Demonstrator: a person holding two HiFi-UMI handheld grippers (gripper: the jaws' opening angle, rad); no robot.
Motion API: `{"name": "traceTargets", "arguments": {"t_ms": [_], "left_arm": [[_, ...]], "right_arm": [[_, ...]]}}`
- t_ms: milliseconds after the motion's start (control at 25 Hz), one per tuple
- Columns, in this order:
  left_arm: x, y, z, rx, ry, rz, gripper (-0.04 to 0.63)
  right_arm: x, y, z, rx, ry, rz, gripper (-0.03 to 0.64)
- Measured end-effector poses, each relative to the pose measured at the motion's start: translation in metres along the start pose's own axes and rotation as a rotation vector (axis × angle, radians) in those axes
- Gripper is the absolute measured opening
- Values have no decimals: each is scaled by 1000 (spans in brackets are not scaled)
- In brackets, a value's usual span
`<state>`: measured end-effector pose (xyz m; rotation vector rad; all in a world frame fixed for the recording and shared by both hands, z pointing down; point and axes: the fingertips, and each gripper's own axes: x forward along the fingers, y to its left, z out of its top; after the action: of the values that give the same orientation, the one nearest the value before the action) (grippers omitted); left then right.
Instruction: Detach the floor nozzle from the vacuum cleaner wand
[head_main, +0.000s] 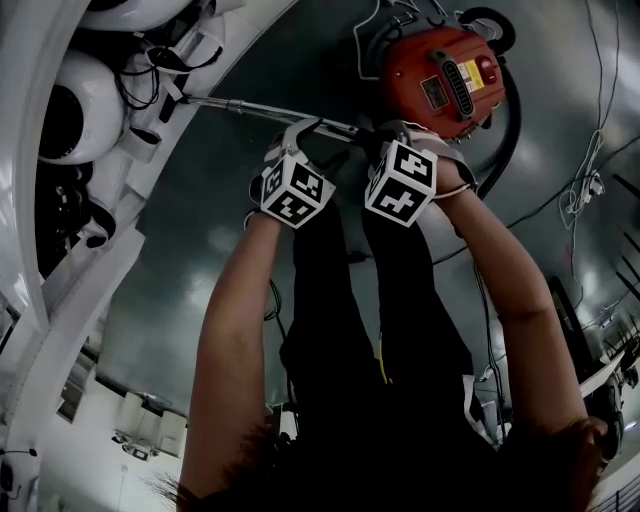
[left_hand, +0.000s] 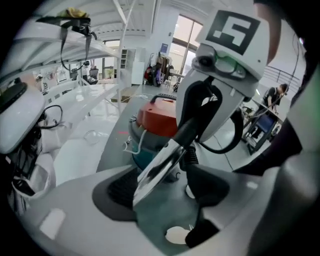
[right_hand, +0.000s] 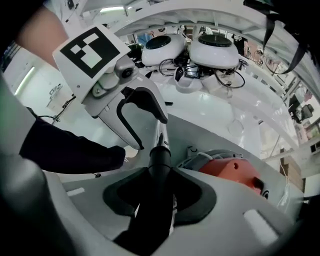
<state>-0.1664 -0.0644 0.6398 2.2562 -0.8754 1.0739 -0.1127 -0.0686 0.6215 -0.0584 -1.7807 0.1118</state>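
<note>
Sitting at the far left of the head view are big round white machines with wires on them. A shiny metal wand starts beside them and runs to the right across the grey floor. Its left end goes in among the white things, and the floor nozzle cannot be picked out there.

Next comes the left gripper, at the end of the person's left arm, pointing down at the wand. Its jaws are spread wide. The wand lies in the gap between them, and the pads do not squeeze it.

Just to the right is the right gripper. Its jaws are pinching a black tube that joins the right end of the wand, with one pad pressed on each side. The two grippers are close together, side by side.

Farther right, the red vacuum cleaner sits on the floor. A black hose bends around its right side. Thin wires lie on the floor at the far right.
</note>
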Motion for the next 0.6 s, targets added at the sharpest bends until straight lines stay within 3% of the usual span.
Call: {"name": "traceTargets", "arguments": {"t_ms": [160, 320, 520, 600], "left_arm": [[4, -10, 22, 118, -12, -3, 301], [13, -21, 35, 188, 16, -43, 305], [26, -45, 29, 476, 121, -117, 305], [34, -53, 29, 550, 147, -137, 300]], "right_arm": [[-15, 2, -7, 22, -5, -8, 152], [-28, 9, -17, 63, -16, -3, 152], [-45, 19, -26, 108, -37, 10, 153], [-49, 23, -32, 120, -47, 13, 155]]}}
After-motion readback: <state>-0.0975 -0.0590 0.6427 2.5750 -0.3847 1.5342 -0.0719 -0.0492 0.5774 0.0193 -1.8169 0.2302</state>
